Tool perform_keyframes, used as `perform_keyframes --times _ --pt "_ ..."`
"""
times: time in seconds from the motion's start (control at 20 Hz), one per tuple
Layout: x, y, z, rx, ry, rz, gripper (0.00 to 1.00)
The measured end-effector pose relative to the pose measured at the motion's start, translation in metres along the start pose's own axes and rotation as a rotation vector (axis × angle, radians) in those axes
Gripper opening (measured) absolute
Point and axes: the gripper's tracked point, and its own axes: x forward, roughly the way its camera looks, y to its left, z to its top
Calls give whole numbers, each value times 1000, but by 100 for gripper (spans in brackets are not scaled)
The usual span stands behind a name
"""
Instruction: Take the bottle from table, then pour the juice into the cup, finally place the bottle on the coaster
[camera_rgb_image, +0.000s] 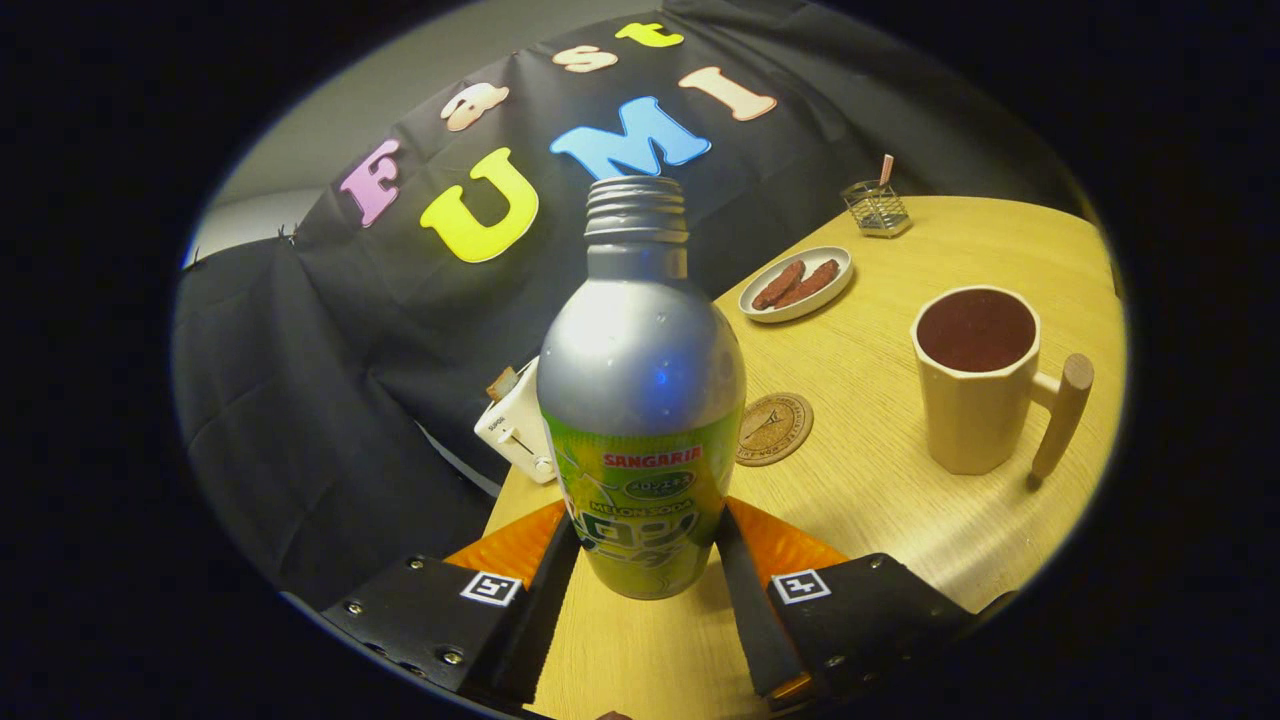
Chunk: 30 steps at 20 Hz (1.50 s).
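A silver bottle (640, 400) with a green label and an open threaded neck stands upright between my fingers. My gripper (648, 565) is shut on its lower labelled part, both black fingers (548, 600) pressing its sides. Its base looks lifted a little off the wooden table (880, 510). A round cork coaster (773, 428) lies on the table just beyond the bottle, to its right. Further right stands a cream cup (975, 385) with a wooden handle and a dark inside; whether it holds liquid I cannot tell.
A white toaster (515, 425) sits at the table's edge, behind the bottle on its left. Beyond the coaster is a white plate (797, 284) with two sausages. A small wire holder (875, 207) stands at the far side of the table.
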Motion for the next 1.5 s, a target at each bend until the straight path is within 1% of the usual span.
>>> perform_keyframes --times 0.15,0.4,0.7,1.1,1.5 --pt "-2 -6 1 46 11 13 76" --pt "-4 -9 2 164 21 53 76" --pt "-5 -19 13 302 -8 66 76" --pt "-5 -31 12 519 -18 63 76" --pt "2 -18 16 715 -12 102 76"
